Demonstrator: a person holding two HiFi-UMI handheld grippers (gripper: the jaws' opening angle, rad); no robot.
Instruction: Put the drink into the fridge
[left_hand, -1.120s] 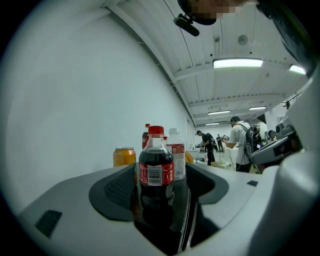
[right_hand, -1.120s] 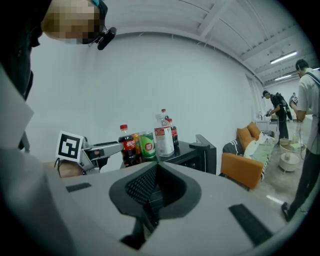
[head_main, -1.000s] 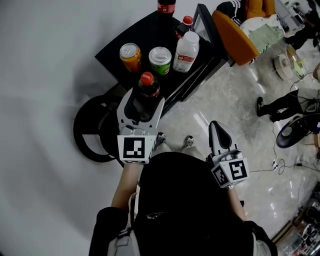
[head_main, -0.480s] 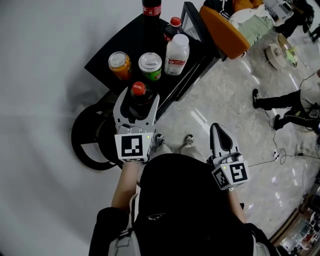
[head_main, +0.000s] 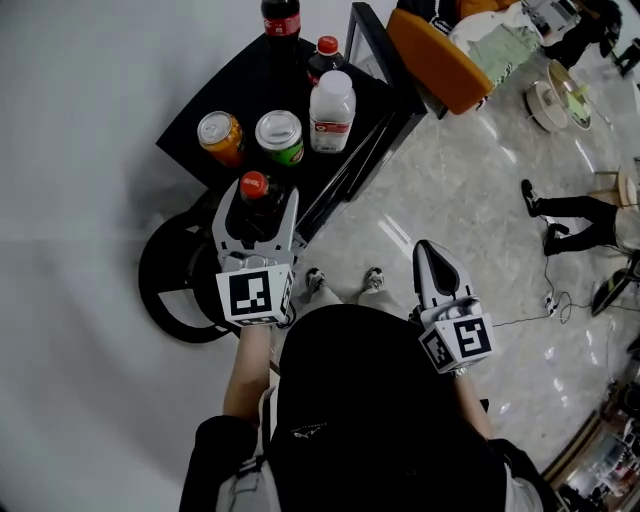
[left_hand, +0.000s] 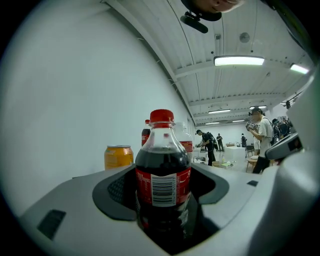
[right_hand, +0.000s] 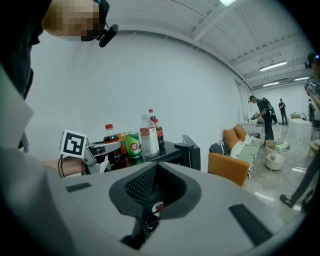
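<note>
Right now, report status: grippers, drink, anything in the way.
Left gripper shut on cola bottle, upright. Right gripper shut, empty. Fridge not in view.

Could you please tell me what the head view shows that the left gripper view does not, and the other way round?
Only the head view: the right claw, shut and empty, the green can, the orange sofa and the person's shoes.
Only the left gripper view: the ceiling lights and the barcode on the cola bottle.
Both: that bottle gripped in the left claw, and the orange can beyond it.
</note>
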